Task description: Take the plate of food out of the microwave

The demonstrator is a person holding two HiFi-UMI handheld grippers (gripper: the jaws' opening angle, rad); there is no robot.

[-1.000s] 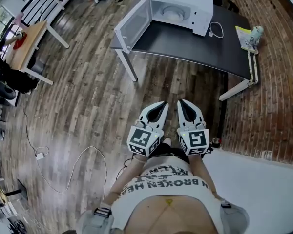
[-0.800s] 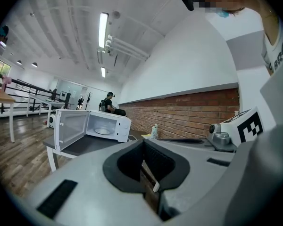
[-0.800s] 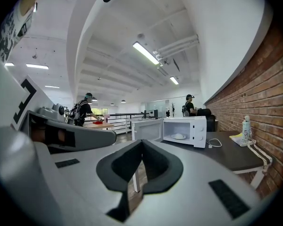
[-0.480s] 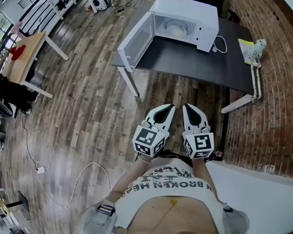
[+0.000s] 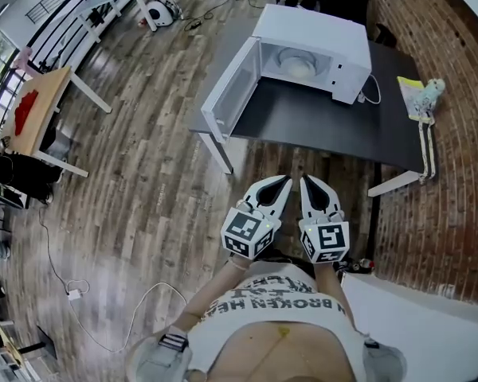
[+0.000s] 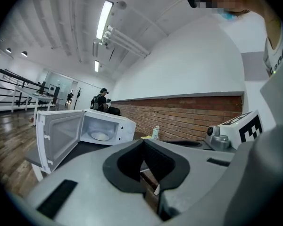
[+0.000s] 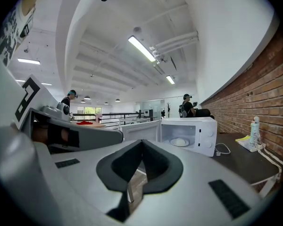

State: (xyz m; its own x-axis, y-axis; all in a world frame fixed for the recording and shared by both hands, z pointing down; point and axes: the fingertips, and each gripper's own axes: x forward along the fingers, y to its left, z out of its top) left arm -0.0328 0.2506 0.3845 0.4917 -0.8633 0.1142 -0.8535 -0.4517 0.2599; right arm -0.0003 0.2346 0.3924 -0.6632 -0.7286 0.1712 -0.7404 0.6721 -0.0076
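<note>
1 plate (image 5: 296, 67), ahead in microwave (image 5: 315, 30): I judge it rigid, breakable, slick; I'd pinch its near rim. Left gripper (image 5: 280, 185), right gripper (image 5: 309, 185): both closed, empty.

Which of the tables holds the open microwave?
The dark-topped table by the brick wall: the white microwave stands open on it. The wooden table at far left has none.

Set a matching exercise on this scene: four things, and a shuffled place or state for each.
Things:
1. microwave door
2. plate
3. yellow paper
4. right gripper

Places or states:
A. inside the microwave
B. shut, empty
C. swung open
D. on the table, far right

Pairs: 1-C, 2-A, 3-D, 4-B
</note>
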